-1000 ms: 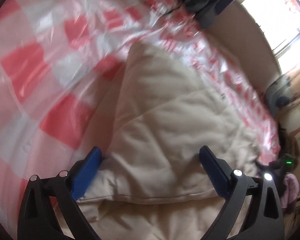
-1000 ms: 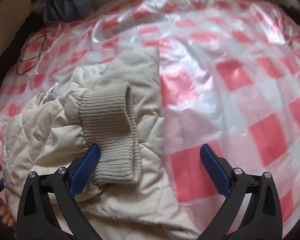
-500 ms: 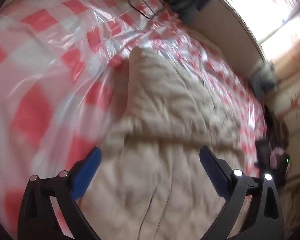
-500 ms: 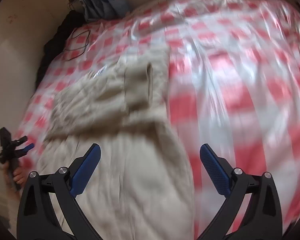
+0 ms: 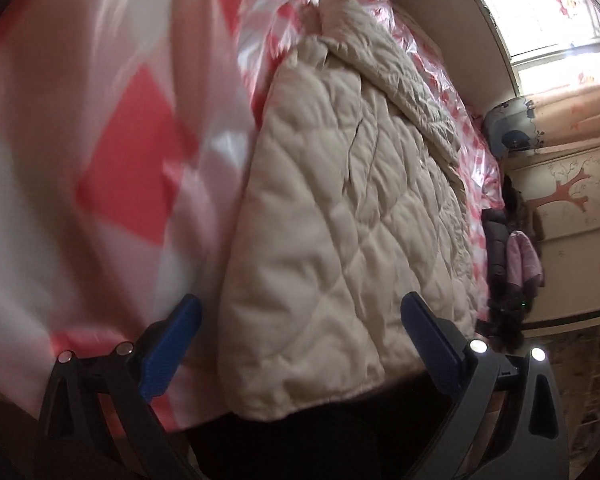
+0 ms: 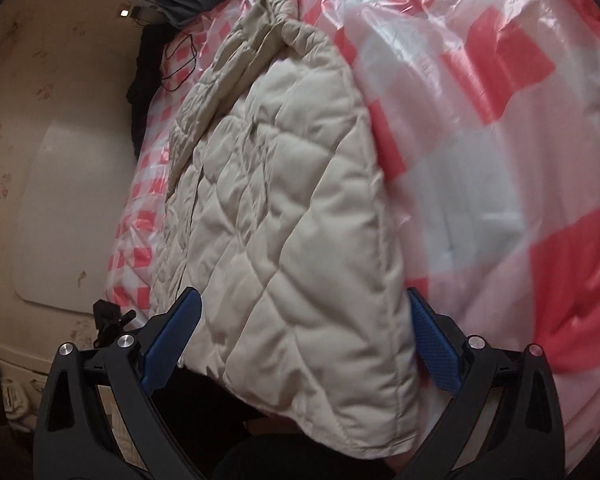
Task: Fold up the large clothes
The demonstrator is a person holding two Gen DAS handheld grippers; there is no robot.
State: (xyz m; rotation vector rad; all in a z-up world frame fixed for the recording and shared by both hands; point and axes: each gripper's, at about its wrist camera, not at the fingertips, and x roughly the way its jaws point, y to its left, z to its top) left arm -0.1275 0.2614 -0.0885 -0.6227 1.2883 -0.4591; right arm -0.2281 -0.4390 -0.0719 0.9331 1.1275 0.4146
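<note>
A cream quilted jacket [image 5: 340, 208] lies lengthwise on a bed covered in red-and-white checked plastic sheet [image 5: 112, 184]. Its hem hangs over the near bed edge. My left gripper [image 5: 300, 344] is open, its blue pads either side of the hem's left corner, not touching it. In the right wrist view the jacket [image 6: 284, 220] runs away toward its gathered collar end [image 6: 276, 0]. My right gripper [image 6: 304, 336] is open around the hem's right corner, which droops between the fingers.
The checked sheet [image 6: 500, 160] spreads wide beside the jacket. A wall and window [image 5: 548, 20] stand at the right, with purple and pink clothes [image 5: 512, 256] hanging below. A black cable [image 6: 180, 64] lies near the far bed end. The left gripper shows small in the right wrist view [image 6: 108, 320].
Both grippers have pulled back from the folded sleeve area down to the near bed edge and now frame the jacket's hem corners. Both stayed open.
</note>
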